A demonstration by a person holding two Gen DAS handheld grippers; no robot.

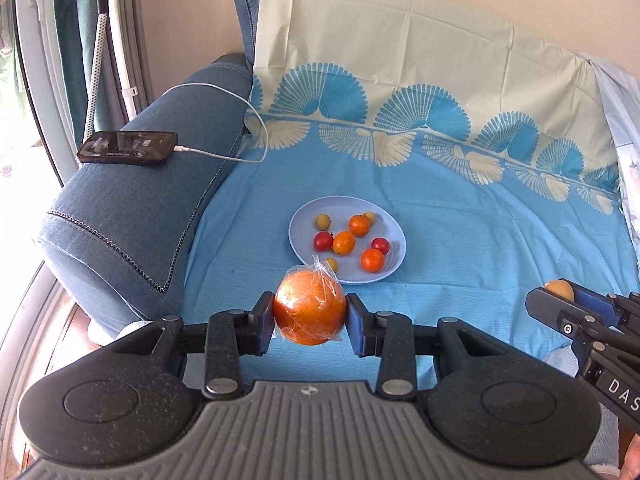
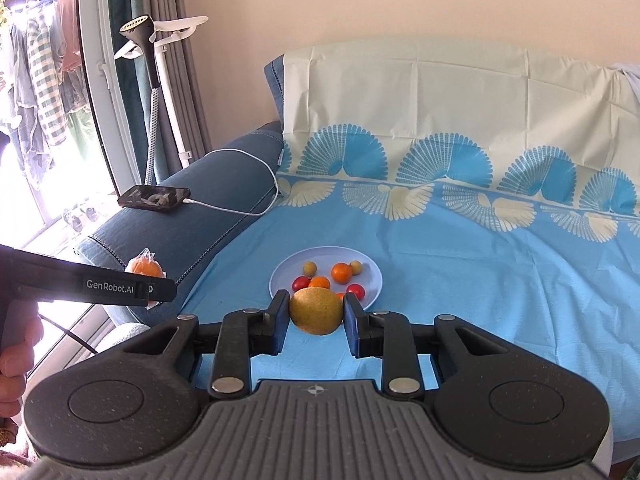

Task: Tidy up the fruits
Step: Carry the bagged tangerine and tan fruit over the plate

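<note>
My left gripper (image 1: 310,314) is shut on a large orange wrapped in clear plastic (image 1: 310,308), held above the blue sheet just in front of a pale blue plate (image 1: 386,220). The plate holds several small fruits: small oranges (image 1: 359,225), red ones (image 1: 323,241) and yellow-green ones (image 1: 322,221). My right gripper (image 2: 316,312) is shut on a yellow-brown round fruit (image 2: 316,311), held in front of the plate (image 2: 370,268). The right gripper also shows in the left wrist view (image 1: 560,294), off to the right of the plate. The left gripper shows in the right wrist view (image 2: 150,280) at the left.
The sheet (image 1: 480,240) covers a sofa seat and backrest. A blue armrest (image 1: 132,200) on the left carries a phone (image 1: 128,148) with a white charging cable (image 1: 240,104). A garment steamer stand (image 2: 156,80) and a window are at the far left.
</note>
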